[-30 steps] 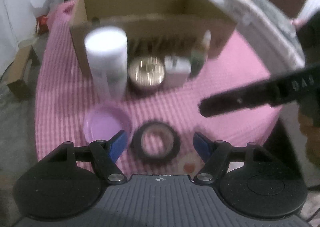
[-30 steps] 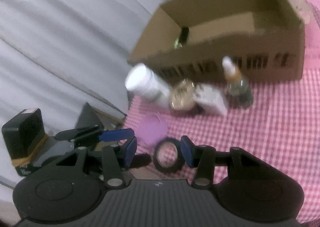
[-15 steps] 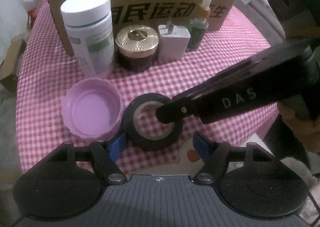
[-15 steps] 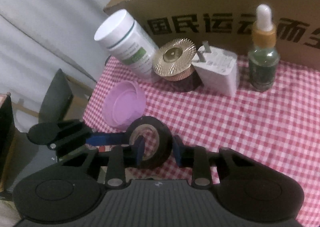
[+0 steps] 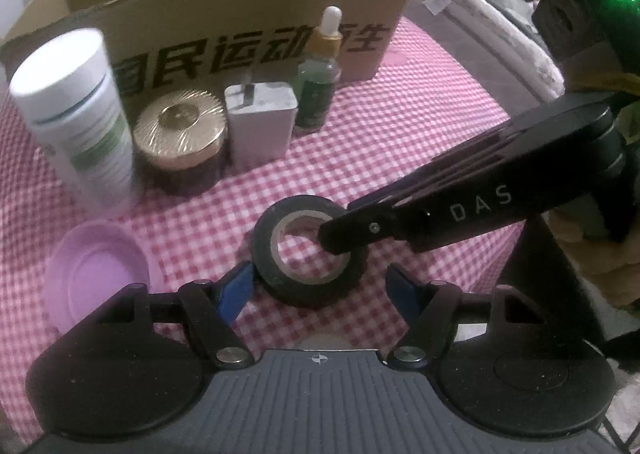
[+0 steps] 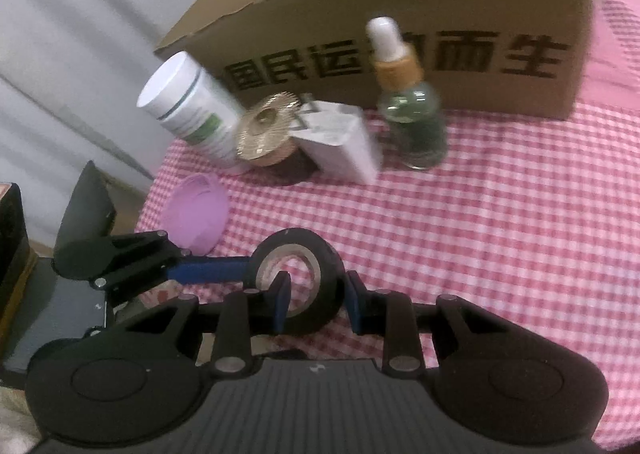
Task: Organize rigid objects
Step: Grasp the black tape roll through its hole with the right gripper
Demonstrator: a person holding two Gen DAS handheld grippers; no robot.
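R gripper (image 6: 316, 304) pinched on black tape roll (image 6: 300, 278) wall, one finger thru the hole, roll tilted on checked cloth (image 6: 500, 234). L gripper (image 5: 320, 290) wide open, straddling roll, holding nothing. Purple lid (image 5: 96, 270) beside. Behind: white bottle (image 5: 76, 122), gold-lid jar (image 5: 180, 142), charger (image 5: 260, 126), dropper bottle (image 5: 320, 74), cardboard box (image 5: 240, 14).

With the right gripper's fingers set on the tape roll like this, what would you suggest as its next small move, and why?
Probably lift the black tape roll straight up. The right gripper has one finger inside the roll's hole and one outside, closed on its wall, so it looks held. The left gripper sits open beside it, and the cardboard box stands open behind.
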